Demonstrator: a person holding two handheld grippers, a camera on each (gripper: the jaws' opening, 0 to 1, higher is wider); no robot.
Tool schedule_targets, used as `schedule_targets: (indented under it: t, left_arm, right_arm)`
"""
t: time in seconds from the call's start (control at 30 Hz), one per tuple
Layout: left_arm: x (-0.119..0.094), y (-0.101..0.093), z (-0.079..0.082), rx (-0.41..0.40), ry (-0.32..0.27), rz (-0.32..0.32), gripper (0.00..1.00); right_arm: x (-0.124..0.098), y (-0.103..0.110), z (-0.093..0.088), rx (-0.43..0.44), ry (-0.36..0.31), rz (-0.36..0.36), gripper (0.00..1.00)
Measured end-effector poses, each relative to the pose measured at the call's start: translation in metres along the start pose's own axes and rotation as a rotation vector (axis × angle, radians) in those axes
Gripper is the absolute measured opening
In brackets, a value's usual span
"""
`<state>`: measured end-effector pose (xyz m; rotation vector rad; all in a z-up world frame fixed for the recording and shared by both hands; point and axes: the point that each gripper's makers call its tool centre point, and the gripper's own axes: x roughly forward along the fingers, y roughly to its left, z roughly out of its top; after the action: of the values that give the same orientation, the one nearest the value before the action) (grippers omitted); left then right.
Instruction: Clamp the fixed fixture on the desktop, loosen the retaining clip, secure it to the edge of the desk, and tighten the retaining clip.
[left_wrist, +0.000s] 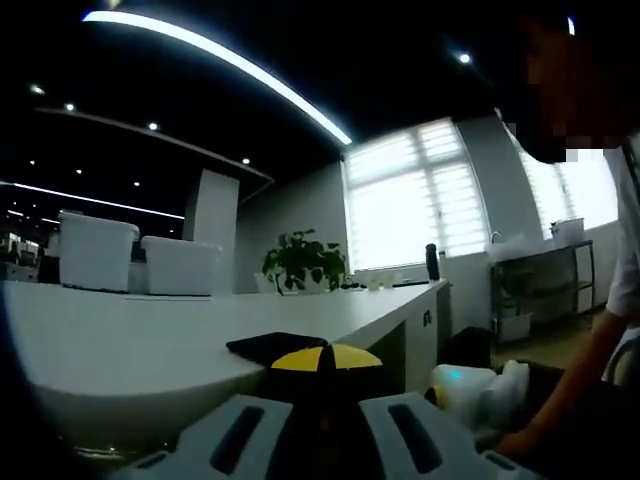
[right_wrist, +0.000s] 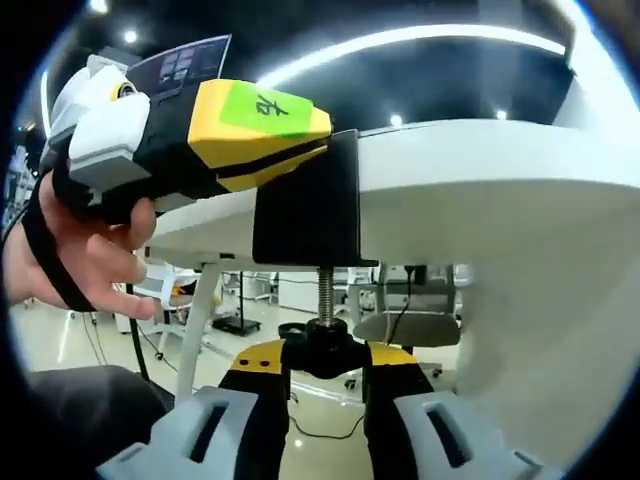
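Left gripper view: my left gripper (left_wrist: 322, 395) looks along the white desk (left_wrist: 150, 340); its yellow-tipped jaws sit closed on the top plate of the black clamp fixture (left_wrist: 275, 345), which lies flat on the desktop at the near edge. Beyond: white chair backs (left_wrist: 135, 255), a potted plant (left_wrist: 303, 262), bright windows (left_wrist: 415, 195); lower right, the right gripper (left_wrist: 478, 392) below desk level, w/ a person's arm reaching down beside it. Right gripper view: seen from under the desk edge (right_wrist: 480, 200), the fixture (right_wrist: 305, 200) hangs as a black C-bracket hooked over the rim, the left gripper (right_wrist: 300, 150) pinching it from the top, a hand (right_wrist: 85, 250) around its body. A threaded screw (right_wrist: 325, 290) drops from the bracket to a black knob (right_wrist: 322, 345), i.e. the retaining clip; my right gripper (right_wrist: 322, 380) has its jaws closed to either side of that knob, seemingly in contact. Step in hand, as I judge it: fixture already seated on the edge, tightening under way or about to start; much thread is exposed below the bracket, though the pad end is hidden behind it. Next move calls for: turn the knob w/ the right gripper to drive the screw up against the desk underside, left gripper holding the bracket square so it can't slip off the rim.
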<state>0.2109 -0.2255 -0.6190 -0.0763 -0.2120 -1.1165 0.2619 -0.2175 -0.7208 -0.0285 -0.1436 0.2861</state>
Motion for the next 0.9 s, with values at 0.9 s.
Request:
schedule_targets:
  t: [0.9]
  left_arm:
    - [-0.002, 0.004, 0.001, -0.042, -0.037, 0.004, 0.03]
  right_arm:
    - [0.009, 0.017, -0.007, 0.038, -0.005, 0.431, 0.34]
